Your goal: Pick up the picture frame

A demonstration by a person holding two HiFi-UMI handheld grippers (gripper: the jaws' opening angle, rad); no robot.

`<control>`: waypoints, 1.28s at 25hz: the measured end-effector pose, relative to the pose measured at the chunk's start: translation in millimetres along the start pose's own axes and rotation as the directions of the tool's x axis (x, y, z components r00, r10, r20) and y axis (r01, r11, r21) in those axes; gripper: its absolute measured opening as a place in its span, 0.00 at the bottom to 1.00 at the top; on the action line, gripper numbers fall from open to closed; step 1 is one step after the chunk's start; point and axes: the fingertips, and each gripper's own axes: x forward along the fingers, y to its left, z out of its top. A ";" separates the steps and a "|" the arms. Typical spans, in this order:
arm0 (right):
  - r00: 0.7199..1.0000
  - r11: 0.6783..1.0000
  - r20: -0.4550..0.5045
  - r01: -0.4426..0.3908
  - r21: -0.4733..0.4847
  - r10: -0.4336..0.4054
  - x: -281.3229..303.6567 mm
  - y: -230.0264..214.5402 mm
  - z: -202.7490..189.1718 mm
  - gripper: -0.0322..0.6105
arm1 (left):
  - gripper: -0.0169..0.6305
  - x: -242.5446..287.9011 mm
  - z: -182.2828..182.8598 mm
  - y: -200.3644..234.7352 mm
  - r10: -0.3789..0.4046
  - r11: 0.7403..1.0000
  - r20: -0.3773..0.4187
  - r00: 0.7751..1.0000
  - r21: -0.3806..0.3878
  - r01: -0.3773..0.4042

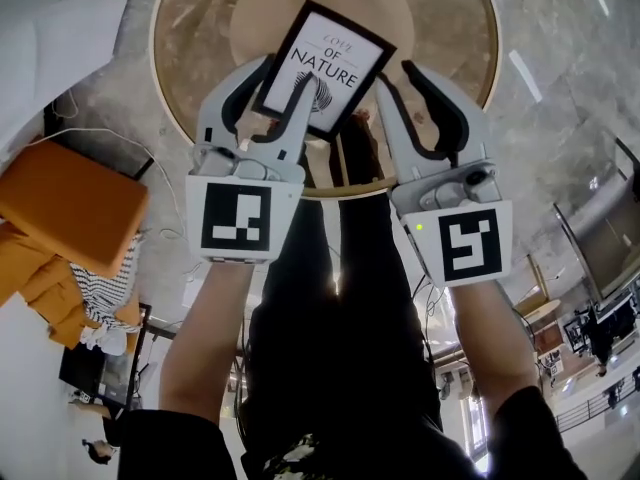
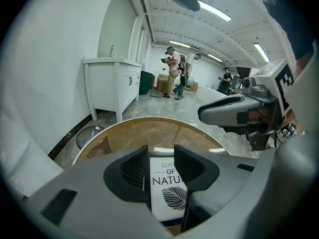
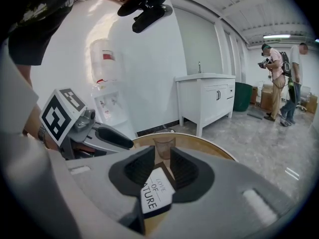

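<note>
We are inspecting the approach to the black-bordered picture frame (image 1: 325, 66) with its white printed sheet. It is resting on the round, brown-topped bench (image 1: 195, 38), just nearside of the bench's middle and turned corner-on to us. Whether it is lying fully flat, we cannot confirm.

The left tool (image 1: 288, 76) is hanging over the bench's near half with its jaws spread wide. They are straddling the frame's near-left edge, with neither pad pressing on it. The right tool (image 1: 400, 83) is hanging above the bench's near rim, its jaws roughly half apart and gripping nothing. A clear plastic cup (image 3: 164, 144) is standing toward the bench's far side.

In our judgement, the left tool is needing to bracket the black border squarely with both pads before closing. A skewed bite is risking the frame pivoting or sliding across the smooth bench top. We are advising that the right tool be brought to the opposite edge only as a steadying support.
</note>
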 end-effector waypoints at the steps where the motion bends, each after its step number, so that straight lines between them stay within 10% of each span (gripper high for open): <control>1: 1.000 1.000 0.002 -0.004 -0.008 0.004 3.5 -0.3 -2.8 0.20 | 0.30 6.6 -5.0 1.3 -0.004 1.000 -0.004 1.000 0.017 0.004; 5: 1.000 1.000 0.009 -0.003 -0.002 0.003 10.0 -2.0 -14.7 0.20 | 0.31 46.0 -42.1 11.1 -0.028 0.989 -0.053 0.998 0.143 0.036; 25: 0.999 0.999 -0.010 -0.042 -0.027 0.041 10.2 3.4 -30.9 0.20 | 0.21 96.4 -100.7 32.1 -0.053 0.998 -0.229 0.972 0.016 0.058; 32: 0.982 0.973 -0.100 -0.173 -0.151 0.159 23.6 17.9 -20.7 0.20 | 0.15 81.2 -68.8 11.5 -0.071 0.955 -0.206 0.976 0.269 0.126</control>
